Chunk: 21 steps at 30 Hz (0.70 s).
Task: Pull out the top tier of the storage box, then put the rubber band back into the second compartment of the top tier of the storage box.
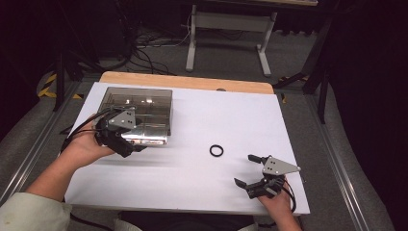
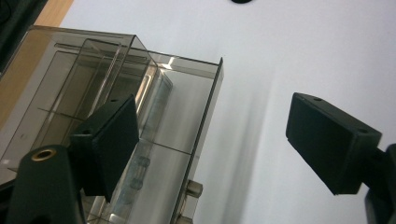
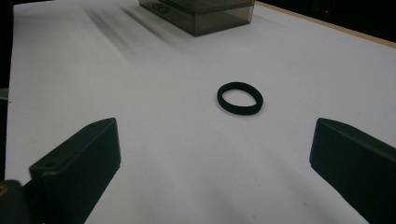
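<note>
White tabletop (image 1: 192, 183) bears a black ring (image 3: 239, 99) ahead of the right gripper's (image 3: 212, 163) spread fingers (image 3: 79, 163).

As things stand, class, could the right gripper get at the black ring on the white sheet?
Probably yes. The right gripper is open and faces the black ring, with bare white sheet between them and the smoky plastic box off to the far left.

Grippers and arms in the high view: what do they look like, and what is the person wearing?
Both the left gripper and the right gripper are black, each topped by a grey three-cornered plate and trailing black cable. The jaw pads are flat black blocks. A pale sleeve covers the person's left upper forearm.
</note>
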{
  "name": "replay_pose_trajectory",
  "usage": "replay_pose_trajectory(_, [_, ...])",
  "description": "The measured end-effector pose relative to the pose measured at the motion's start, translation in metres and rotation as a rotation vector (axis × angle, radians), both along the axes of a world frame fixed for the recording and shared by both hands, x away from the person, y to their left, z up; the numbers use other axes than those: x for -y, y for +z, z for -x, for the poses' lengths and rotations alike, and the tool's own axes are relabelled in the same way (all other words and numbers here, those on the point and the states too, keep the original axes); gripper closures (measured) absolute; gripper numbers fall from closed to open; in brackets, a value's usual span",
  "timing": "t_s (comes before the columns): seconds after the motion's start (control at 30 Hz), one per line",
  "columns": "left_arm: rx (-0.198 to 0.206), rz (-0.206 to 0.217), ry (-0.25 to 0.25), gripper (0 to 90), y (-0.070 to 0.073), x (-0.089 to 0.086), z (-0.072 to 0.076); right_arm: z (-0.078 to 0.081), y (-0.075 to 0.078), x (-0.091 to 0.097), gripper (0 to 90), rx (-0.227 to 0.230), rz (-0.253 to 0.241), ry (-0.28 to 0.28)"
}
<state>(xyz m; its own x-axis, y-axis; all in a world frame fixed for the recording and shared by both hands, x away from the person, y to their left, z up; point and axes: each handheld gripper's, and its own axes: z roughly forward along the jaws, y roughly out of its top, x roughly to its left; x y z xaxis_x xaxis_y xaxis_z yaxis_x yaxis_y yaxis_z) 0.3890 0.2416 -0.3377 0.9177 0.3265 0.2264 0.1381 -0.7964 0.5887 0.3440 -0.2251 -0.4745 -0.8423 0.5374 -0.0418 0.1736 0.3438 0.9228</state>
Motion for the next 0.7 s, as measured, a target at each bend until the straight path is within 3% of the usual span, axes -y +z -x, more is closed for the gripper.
replay_pose_trajectory(0.27, [0.011, 0.025, 0.017, 17.2, 0.001, 0.008, 0.003, 0.000, 0.000, 0.000, 2.6, -0.001, -0.003, 0.001])
replay_pose_trajectory(0.43, [0.002, 0.099, 0.021, 15.2, 0.003, 0.016, 0.004, 0.000, 0.000, 0.000, 2.5, 0.001, -0.004, 0.002])
replay_pose_trajectory(0.7, [-0.027, 0.163, 0.026, 12.8, 0.002, 0.036, 0.001, 0.000, 0.000, 0.000, 2.5, 0.002, -0.004, 0.006])
